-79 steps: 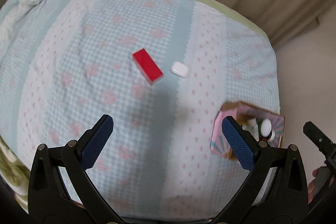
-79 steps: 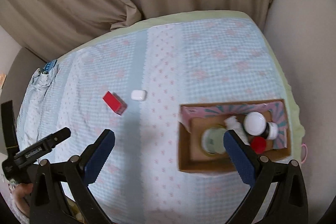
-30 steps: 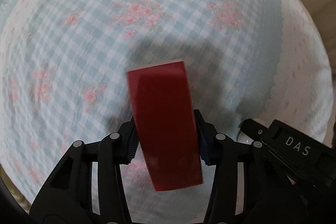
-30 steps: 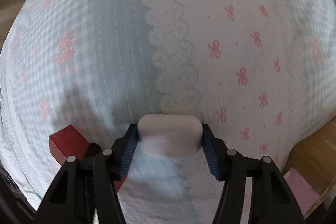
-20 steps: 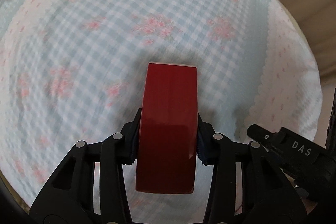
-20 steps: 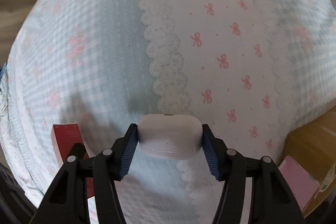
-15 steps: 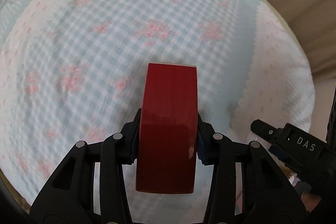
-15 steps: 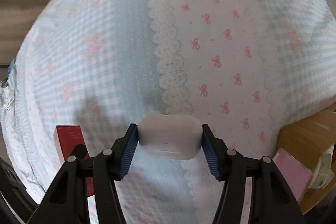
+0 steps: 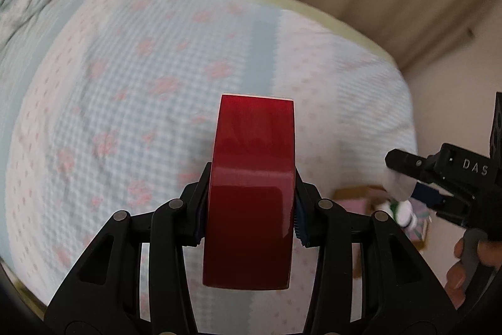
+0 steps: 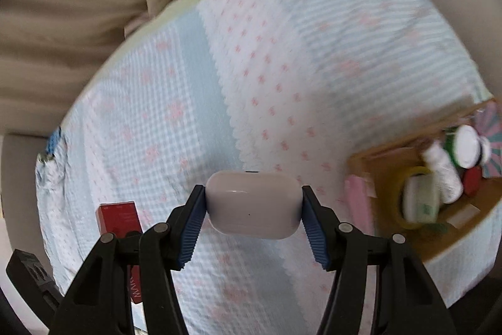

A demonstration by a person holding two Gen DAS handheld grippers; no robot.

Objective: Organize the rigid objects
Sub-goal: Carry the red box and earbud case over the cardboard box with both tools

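Two grippers are each carrying one rigid item above a bed covered by a pale blue-and-white checked quilt with pink flowers [image 9: 131, 90].

Left wrist view: the left gripper [image 9: 251, 209] is pinching a glossy red rectangular box [image 9: 251, 187] across its narrow sides, so that its long axis is running forward between the fingers and its far end is jutting past them, clear of the quilt. At the right edge, the right gripper [image 9: 404, 187] is showing with a white item at its tip, a person's hand [image 9: 470, 266] wrapped around its handle. Below it, part of an open brown cardboard box [image 9: 354, 193] is sitting at the near right corner of the bed, with a white-capped item just visible inside.

Right wrist view: the right gripper [image 10: 252, 209] is clamping a smooth white rounded plastic case [image 10: 252, 203] by its two short ends between blue ribbed pads [image 10: 191, 228], holding it level and off the quilt [image 10: 282, 68]. The red box [image 10: 120, 217] is appearing at the lower left. To the right, the cardboard box [image 10: 382, 175], with a pink patterned flap, is already holding a roll of yellowish tape [image 10: 404, 209], a pale green jar [image 10: 422, 198], a white bottle [image 10: 444, 173], a white round lid [image 10: 467, 145] and a red cap [image 10: 472, 181]. Both held items are probably bound for this box; free floor is remaining at its near side.
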